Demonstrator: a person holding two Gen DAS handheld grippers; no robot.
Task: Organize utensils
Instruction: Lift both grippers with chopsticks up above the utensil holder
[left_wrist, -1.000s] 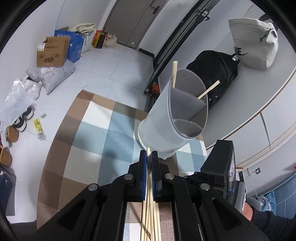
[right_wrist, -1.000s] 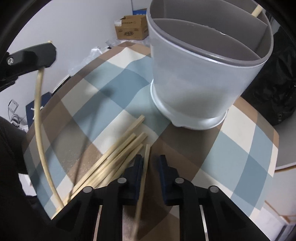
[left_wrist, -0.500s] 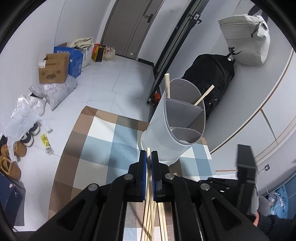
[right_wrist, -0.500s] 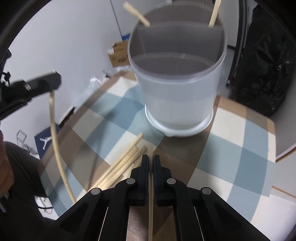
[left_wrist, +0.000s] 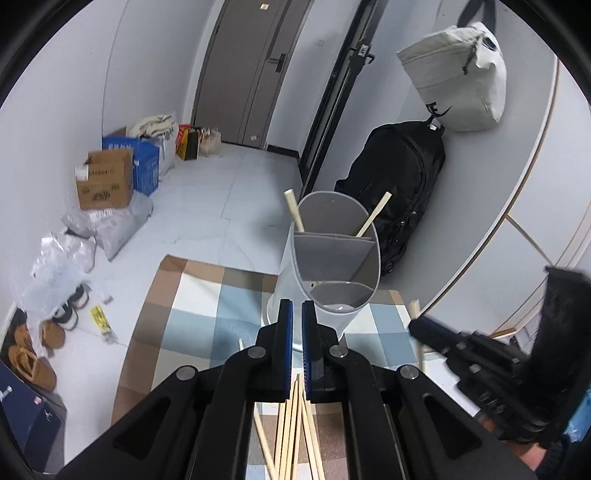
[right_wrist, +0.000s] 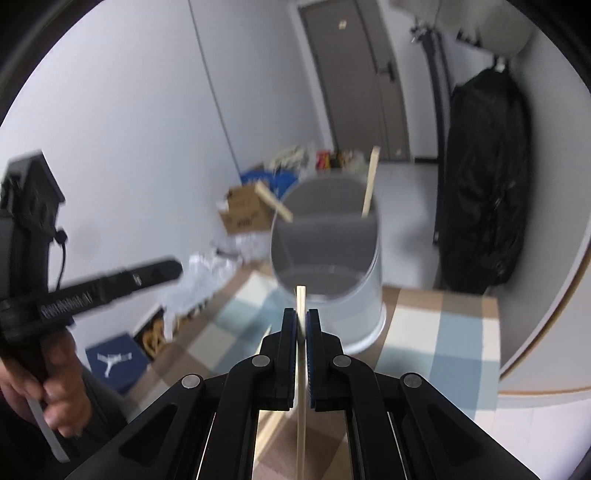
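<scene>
One chopstick (right_wrist: 301, 314) is clamped between the pads of the right gripper (right_wrist: 301, 325), its tip pointing toward the grey divided holder (right_wrist: 325, 258) just beyond. Judged from this alignment, the stick is being presented for insertion. The holder stands upright on the checked tablecloth (left_wrist: 192, 306); two chopsticks (left_wrist: 293, 212) already lean in its far compartment, while the nearer compartments appear vacant. The left gripper (left_wrist: 297, 321) shows a narrow gap between its fingers with nothing gripped; it hovers above the loose chopsticks (left_wrist: 291, 424) lying on the cloth, probably placed to collect the next one. A black backpack (left_wrist: 402, 192) stands against the wall beyond.
</scene>
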